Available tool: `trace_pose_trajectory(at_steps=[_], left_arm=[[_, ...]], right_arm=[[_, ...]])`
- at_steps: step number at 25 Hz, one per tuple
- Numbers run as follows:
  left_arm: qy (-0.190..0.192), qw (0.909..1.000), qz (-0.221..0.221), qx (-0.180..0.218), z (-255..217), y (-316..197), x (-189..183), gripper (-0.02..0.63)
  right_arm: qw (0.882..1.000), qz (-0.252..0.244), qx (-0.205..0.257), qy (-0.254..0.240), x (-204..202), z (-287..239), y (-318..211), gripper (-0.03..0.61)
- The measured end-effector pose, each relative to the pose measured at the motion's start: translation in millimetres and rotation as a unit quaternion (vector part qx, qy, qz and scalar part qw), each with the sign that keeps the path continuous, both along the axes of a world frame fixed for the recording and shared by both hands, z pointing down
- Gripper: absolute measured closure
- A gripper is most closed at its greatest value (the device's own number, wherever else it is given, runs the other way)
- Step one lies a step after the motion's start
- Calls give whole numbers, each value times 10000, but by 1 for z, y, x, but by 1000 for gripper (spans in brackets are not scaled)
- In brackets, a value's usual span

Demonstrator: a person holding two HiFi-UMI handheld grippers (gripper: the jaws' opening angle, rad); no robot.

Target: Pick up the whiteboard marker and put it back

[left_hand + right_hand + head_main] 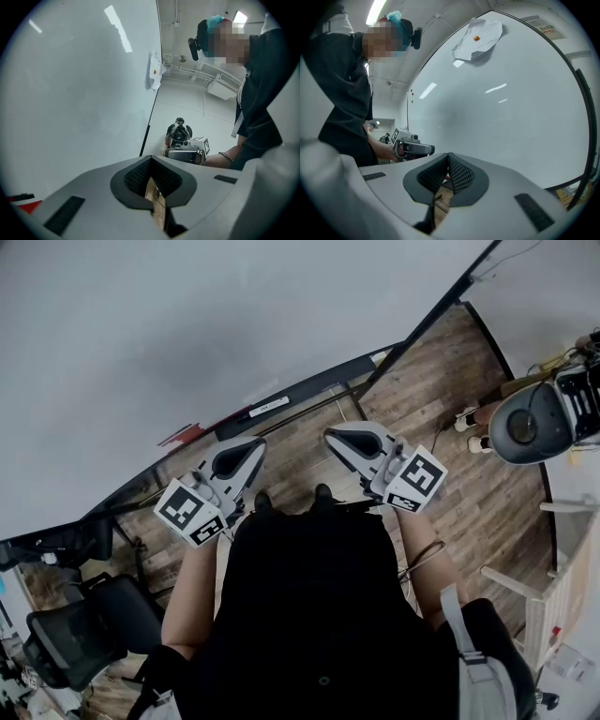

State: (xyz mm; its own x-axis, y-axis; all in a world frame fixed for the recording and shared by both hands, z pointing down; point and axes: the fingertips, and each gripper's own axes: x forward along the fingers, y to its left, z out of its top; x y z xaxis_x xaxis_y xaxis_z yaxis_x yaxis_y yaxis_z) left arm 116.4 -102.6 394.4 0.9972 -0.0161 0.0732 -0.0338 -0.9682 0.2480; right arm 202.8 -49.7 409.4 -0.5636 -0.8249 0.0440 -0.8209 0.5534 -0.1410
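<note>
1. We stand in front of a big whiteboard point(187, 334). Its face is clean and shiny.
2. A crumpled paper point(478, 40) sticks to the whiteboard, high up near one side edge.
3. A dark ledge point(319, 381) runs along the bottom edge of the whiteboard.
4. The floor point(441, 381) is brown wood. A black chair point(84, 624) stands on the left.
5. We cannot be sure which thing is the whiteboard marker. A thin white thing point(269, 407) lies near the middle of the ledge, and it may be the marker. A red thing point(183, 435) lies further left along the ledge.
6. The left claw point(251, 448) is held level, near the ledge. Its jaws are pressed together at the tips, with nothing between them.
7. The right claw point(333, 435) is held level beside it, a little apart. Its jaws are also closed tight and hold nothing.
8. Neither claw touches the ledge, the white thing or the red thing.
</note>
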Motion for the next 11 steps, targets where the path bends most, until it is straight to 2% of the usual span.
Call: trace_pose_trajectory(at_steps=[5,11], left_arm=[[-124,9999,-50,-22,3,-1,-1,604],[-117,9999,-53,32,-4,-2,14,604]], right_arm=[[10000,-21,4,56,8,-2,0,558],[10000,7,-67,46,25,0,5,558]])
